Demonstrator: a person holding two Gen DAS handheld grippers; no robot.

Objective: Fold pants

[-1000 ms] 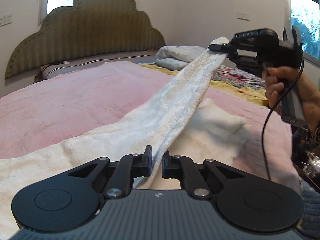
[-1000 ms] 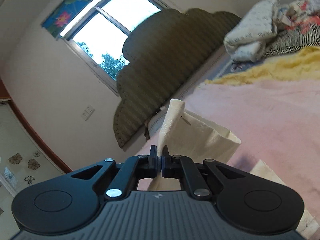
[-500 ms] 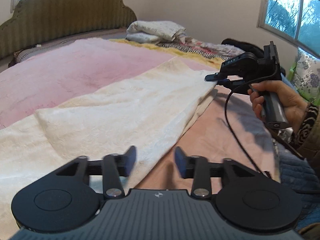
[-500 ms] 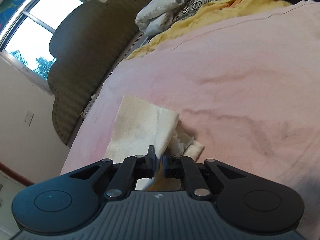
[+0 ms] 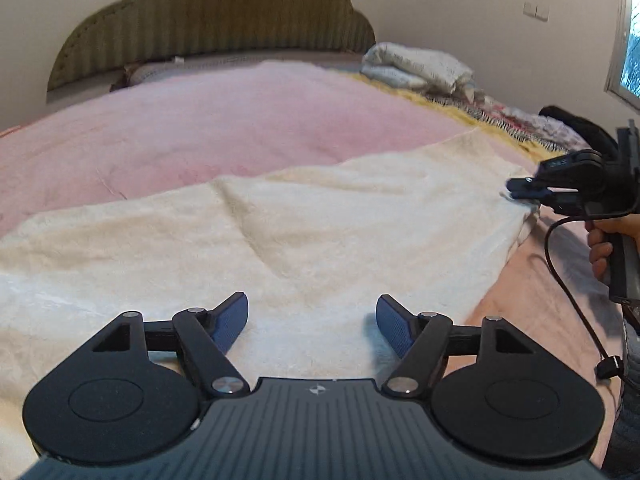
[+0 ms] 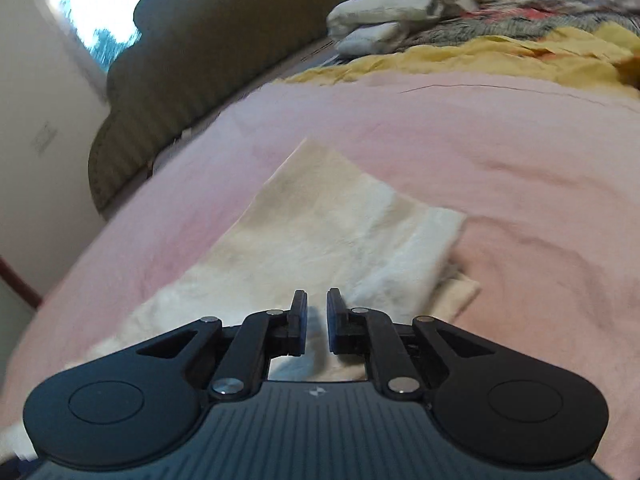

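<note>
The cream pants [image 5: 320, 220] lie flat across the pink bed cover, one layer folded over another. My left gripper [image 5: 312, 322] is wide open and empty just above the near part of the cloth. My right gripper [image 6: 317, 322] hovers over the far end of the pants [image 6: 320, 232] with its jaws parted by a small gap and no cloth between them. In the left wrist view the right gripper [image 5: 520, 194] sits at the pants' right corner, touching the edge.
The pink bed cover [image 5: 220, 132] spreads wide behind the pants. A green padded headboard [image 5: 216, 12] stands at the back. Folded bedding and a yellow blanket [image 6: 460, 52] are piled at the far right. The right gripper's cable [image 5: 568, 280] hangs near the bed edge.
Both grippers brought the lifted pants leg down flat onto the bed. The left gripper opened and let go first; the right gripper has now parted its jaws and released the cloth.
</note>
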